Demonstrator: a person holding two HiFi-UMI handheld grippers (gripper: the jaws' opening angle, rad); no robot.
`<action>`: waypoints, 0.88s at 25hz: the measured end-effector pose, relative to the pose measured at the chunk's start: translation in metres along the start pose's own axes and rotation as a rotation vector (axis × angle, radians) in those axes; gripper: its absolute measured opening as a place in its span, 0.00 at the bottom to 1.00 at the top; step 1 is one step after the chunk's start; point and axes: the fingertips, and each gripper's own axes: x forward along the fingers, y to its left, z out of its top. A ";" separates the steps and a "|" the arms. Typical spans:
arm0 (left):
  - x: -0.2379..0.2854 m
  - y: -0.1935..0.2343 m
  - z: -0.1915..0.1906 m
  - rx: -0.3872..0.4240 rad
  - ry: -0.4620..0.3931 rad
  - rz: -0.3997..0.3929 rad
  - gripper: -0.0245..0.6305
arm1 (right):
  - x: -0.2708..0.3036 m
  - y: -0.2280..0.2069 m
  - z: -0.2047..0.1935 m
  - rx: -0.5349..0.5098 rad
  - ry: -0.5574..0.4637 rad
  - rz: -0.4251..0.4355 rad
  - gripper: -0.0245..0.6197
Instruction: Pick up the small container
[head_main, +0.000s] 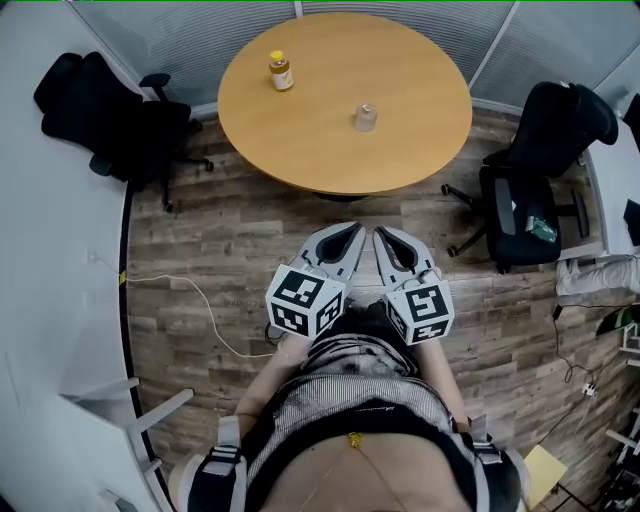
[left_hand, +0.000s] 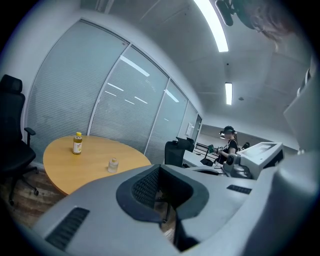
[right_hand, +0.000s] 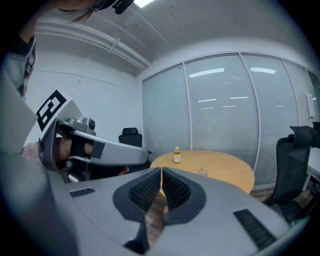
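Round wooden table (head_main: 300, 150) ahead; approach step, nothing gripped yet.
Left to right: a yellow-capped bottle (head_main: 281, 71) stands toward the table's far left. The left gripper (head_main: 352, 232) hangs over the floor, well short of the table, jaws clenched on nothing. The small container (head_main: 365, 117) stands apart from the bottle, nearer the table's middle. The right gripper (head_main: 383, 235) sits just beside the left one, likewise closed and empty. Recommended: carry one gripper to the table, part its jaws before arrival, come in level, and close on the body below the cap. The container stands upright, long axis vertical, cap uppermost.
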 end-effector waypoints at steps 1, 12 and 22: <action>-0.001 0.000 0.001 0.002 -0.004 -0.003 0.06 | 0.000 0.001 0.001 -0.002 -0.003 0.001 0.07; -0.004 -0.004 -0.005 0.009 0.022 0.001 0.06 | -0.002 -0.002 0.000 0.019 -0.008 0.004 0.07; 0.016 0.021 0.003 -0.033 0.025 0.039 0.06 | 0.028 -0.023 0.010 0.030 -0.010 0.046 0.07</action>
